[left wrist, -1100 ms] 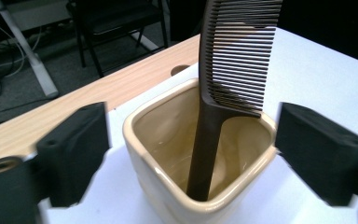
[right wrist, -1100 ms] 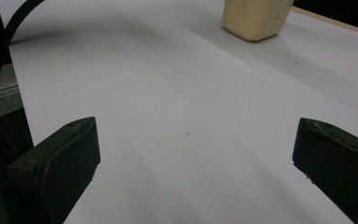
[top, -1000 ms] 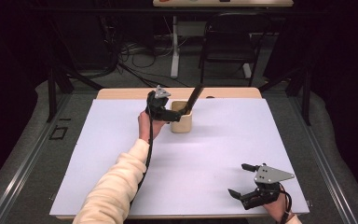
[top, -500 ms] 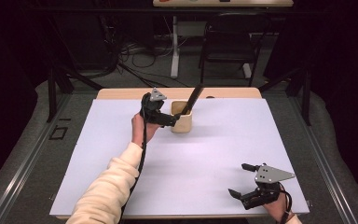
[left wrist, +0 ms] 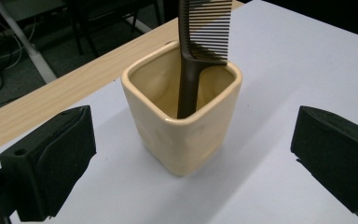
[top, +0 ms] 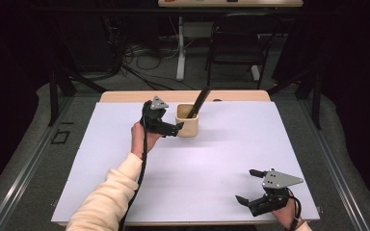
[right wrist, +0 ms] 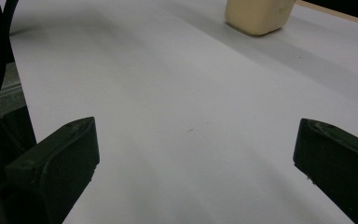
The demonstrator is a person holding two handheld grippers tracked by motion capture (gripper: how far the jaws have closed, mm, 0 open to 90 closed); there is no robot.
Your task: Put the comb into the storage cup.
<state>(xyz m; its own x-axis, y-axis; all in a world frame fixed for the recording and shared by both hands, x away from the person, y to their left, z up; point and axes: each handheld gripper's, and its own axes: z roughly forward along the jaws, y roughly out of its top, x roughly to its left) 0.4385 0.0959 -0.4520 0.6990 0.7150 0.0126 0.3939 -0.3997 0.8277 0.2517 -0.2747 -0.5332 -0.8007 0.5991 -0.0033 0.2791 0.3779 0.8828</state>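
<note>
One cream cup [top: 188, 126] at far-centre of white sheet [top: 221, 159], black comb [top: 198, 102] standing in it, handle down, leaning right. Left gripper [top: 176, 129] just left of cup, jaws spread wide, pads [left wrist: 51, 163] either side, not touching. Right gripper [top: 248, 185] at near-right corner, well apart from cup, jaws spread, holding nothing.
</note>
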